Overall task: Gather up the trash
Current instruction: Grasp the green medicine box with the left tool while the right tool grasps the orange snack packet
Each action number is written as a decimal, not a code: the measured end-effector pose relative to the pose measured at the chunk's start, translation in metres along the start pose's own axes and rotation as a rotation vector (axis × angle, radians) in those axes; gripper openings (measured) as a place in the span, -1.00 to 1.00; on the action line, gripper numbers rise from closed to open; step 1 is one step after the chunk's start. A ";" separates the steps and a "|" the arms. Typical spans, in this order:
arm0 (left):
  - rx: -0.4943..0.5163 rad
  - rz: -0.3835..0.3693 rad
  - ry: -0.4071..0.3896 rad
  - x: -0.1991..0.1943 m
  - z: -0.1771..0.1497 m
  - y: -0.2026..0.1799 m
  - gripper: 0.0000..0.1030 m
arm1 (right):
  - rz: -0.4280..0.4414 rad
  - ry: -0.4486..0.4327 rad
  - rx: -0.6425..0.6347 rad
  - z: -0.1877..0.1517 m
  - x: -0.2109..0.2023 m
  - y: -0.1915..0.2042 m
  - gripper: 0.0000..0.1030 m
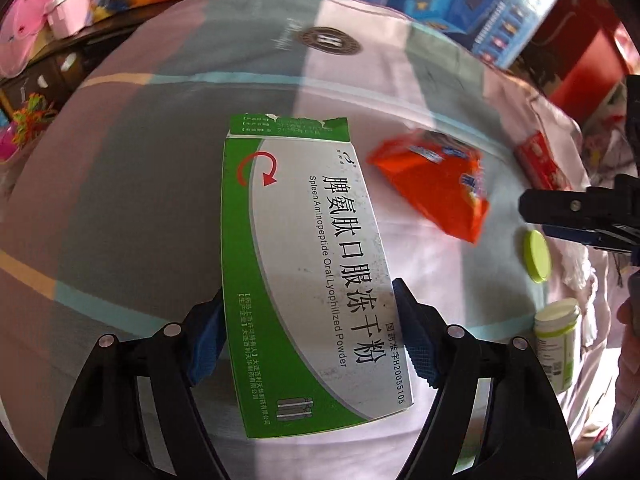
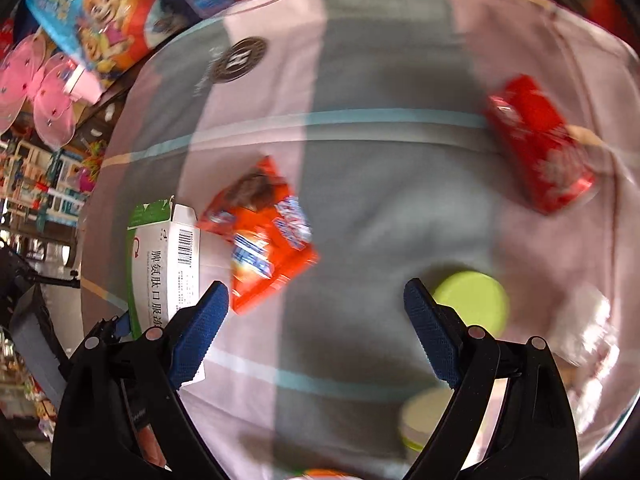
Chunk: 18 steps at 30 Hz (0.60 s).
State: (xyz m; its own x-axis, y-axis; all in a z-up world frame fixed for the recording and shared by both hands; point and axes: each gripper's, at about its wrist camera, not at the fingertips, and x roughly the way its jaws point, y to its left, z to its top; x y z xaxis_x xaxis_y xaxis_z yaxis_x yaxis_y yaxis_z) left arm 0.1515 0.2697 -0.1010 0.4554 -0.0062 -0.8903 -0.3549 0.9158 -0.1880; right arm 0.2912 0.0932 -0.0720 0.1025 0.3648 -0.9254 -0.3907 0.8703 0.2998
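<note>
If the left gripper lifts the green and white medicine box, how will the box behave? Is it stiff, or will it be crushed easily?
The medicine box is thin cardboard with its end flap torn open, so it is probably empty and light. The left gripper holds it across the flat sides, which may buckle under a hard squeeze. Flat-sided, it should not roll on the bedsheet.

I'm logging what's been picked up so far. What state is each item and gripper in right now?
left gripper: shut on the medicine box
medicine box: gripped, top flap torn open
right gripper: open, holding nothing
orange snack bag: lying crumpled on the cloth
green lid: off its jar, lying flat
white jar: upright, uncapped
red packet: lying on the cloth
</note>
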 end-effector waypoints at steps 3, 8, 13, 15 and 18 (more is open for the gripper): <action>-0.016 -0.005 0.003 0.002 0.004 0.014 0.50 | 0.002 0.009 -0.037 0.008 0.016 0.015 0.66; -0.024 0.015 0.006 0.003 0.004 0.023 0.53 | -0.013 0.005 -0.064 0.020 0.035 0.022 0.66; -0.032 0.042 0.014 0.009 0.002 0.026 0.67 | -0.044 -0.018 -0.121 0.017 0.043 0.026 0.08; -0.029 0.051 0.011 0.010 0.003 0.024 0.69 | -0.048 -0.028 -0.142 0.013 0.039 0.027 -0.12; -0.032 0.074 -0.015 0.008 0.002 0.022 0.45 | -0.052 -0.059 -0.138 0.005 0.025 0.023 -0.20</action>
State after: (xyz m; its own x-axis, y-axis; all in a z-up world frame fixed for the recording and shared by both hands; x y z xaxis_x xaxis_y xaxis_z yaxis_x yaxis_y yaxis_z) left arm 0.1492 0.2904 -0.1108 0.4388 0.0666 -0.8961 -0.4133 0.9004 -0.1355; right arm 0.2892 0.1235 -0.0868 0.1778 0.3428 -0.9224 -0.5047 0.8365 0.2136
